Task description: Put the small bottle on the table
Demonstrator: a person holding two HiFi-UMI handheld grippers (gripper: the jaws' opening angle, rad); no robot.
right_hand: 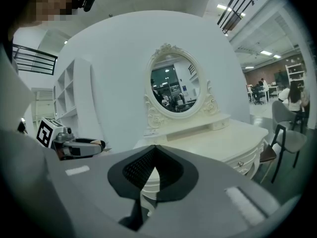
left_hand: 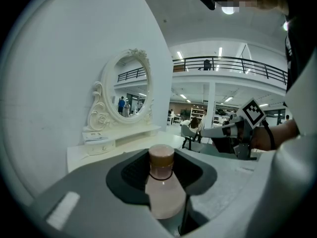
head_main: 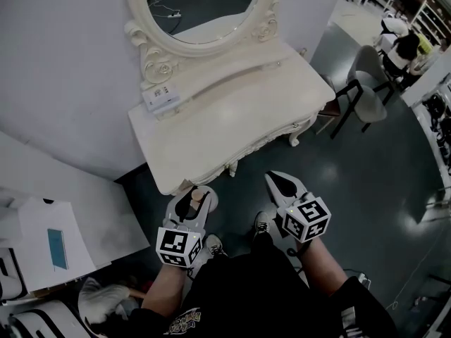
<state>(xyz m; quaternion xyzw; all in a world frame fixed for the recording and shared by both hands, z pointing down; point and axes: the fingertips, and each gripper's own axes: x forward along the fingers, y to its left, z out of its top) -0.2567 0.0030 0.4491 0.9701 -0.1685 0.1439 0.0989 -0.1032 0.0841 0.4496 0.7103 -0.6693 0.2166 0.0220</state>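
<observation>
bottle, small, pale pink with a brownish cap, clamped in left claw; right claw closed on nothing.

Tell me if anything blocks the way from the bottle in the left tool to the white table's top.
Nothing visible does. The left tool holds the small bottle just short of the table's front edge; the top ahead is bare, with only a white box far back by the mirror.
</observation>
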